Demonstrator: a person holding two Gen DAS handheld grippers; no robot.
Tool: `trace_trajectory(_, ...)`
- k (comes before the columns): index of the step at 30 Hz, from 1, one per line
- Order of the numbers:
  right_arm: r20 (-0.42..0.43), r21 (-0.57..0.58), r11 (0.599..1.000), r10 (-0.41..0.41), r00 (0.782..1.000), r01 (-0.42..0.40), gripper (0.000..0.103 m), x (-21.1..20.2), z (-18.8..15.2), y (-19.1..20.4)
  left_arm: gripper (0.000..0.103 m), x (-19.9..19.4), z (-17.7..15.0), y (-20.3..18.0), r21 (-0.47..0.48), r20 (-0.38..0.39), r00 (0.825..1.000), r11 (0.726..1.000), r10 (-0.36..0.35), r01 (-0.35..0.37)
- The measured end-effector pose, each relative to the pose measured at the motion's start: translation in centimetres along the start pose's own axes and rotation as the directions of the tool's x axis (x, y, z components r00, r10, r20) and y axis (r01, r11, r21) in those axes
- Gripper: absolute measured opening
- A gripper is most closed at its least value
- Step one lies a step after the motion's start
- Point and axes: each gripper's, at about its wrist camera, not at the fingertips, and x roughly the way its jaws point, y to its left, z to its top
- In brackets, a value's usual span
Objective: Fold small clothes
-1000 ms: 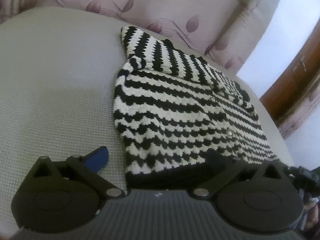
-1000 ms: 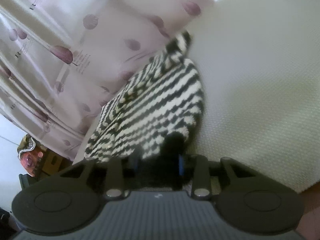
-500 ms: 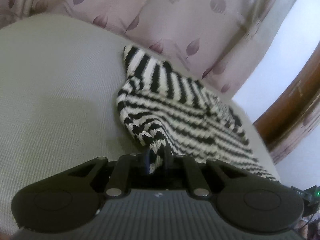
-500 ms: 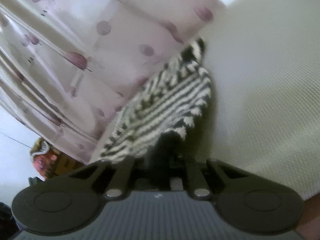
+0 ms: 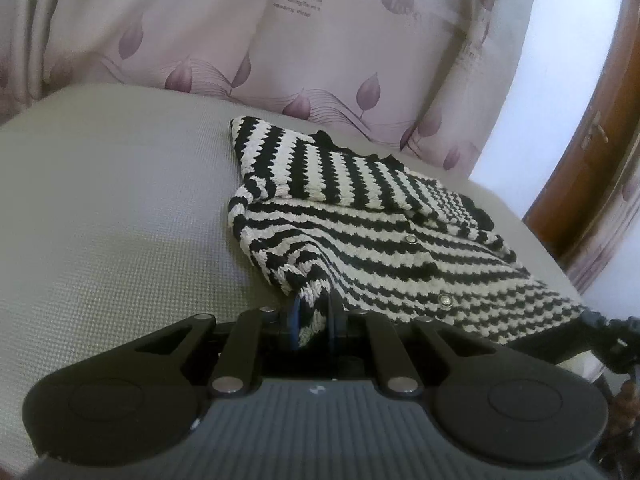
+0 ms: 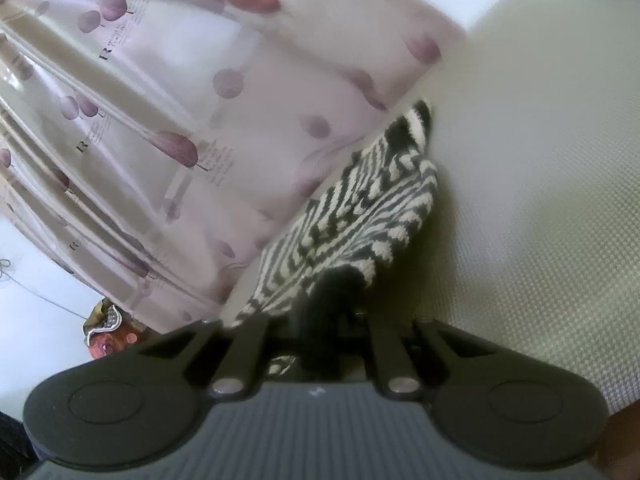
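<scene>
A small black-and-white striped knitted cardigan (image 5: 360, 216) with shiny buttons lies on a grey textured surface (image 5: 112, 208), its sleeve folded across the top. My left gripper (image 5: 314, 316) is shut on the near left hem corner, which is pulled up off the surface. In the right wrist view the same cardigan (image 6: 360, 208) stretches away from my right gripper (image 6: 324, 316), which is shut on its black hem edge and holds it raised. The right gripper also shows at the hem's far right end (image 5: 600, 328) in the left wrist view.
A pale pink curtain (image 5: 320, 40) with purple leaf prints hangs right behind the surface's far edge. A brown wooden door frame (image 5: 592, 152) stands at the right. Bare grey surface (image 6: 540, 160) spreads beside the cardigan.
Both grippers closed on the cardigan's bottom hem and lifted it. The left jaws went from wide open to pinching the corner, and the fabric now rises toward both grippers.
</scene>
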Motion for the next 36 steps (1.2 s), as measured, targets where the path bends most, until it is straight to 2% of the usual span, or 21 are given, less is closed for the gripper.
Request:
trace_trajectory(10, 0.018, -0.026, 0.998, 0.051, 0.999, -0.051, 0.010, 0.4, 1.4, 1.5, 0.014, -0.6, 1.8, -2.3, 0.108, 0.068, 0.997, 0.994, 0.025, -0.033)
trace_trajectory(23, 0.043, -0.062, 0.995, 0.075, 0.996, -0.072, 0.010, 0.8, 4.0, 3.2, 0.014, 0.0, 3.4, -3.2, 0.136, 0.093, 0.994, 0.989, 0.049, -0.062)
trace_trajectory(36, 0.074, -0.084, 0.993, 0.085, 0.994, -0.079, 0.010, 1.8, 6.2, 4.1, 0.014, 0.6, 5.8, -3.2, 0.126, 0.118, 0.991, 0.989, 0.063, -0.078)
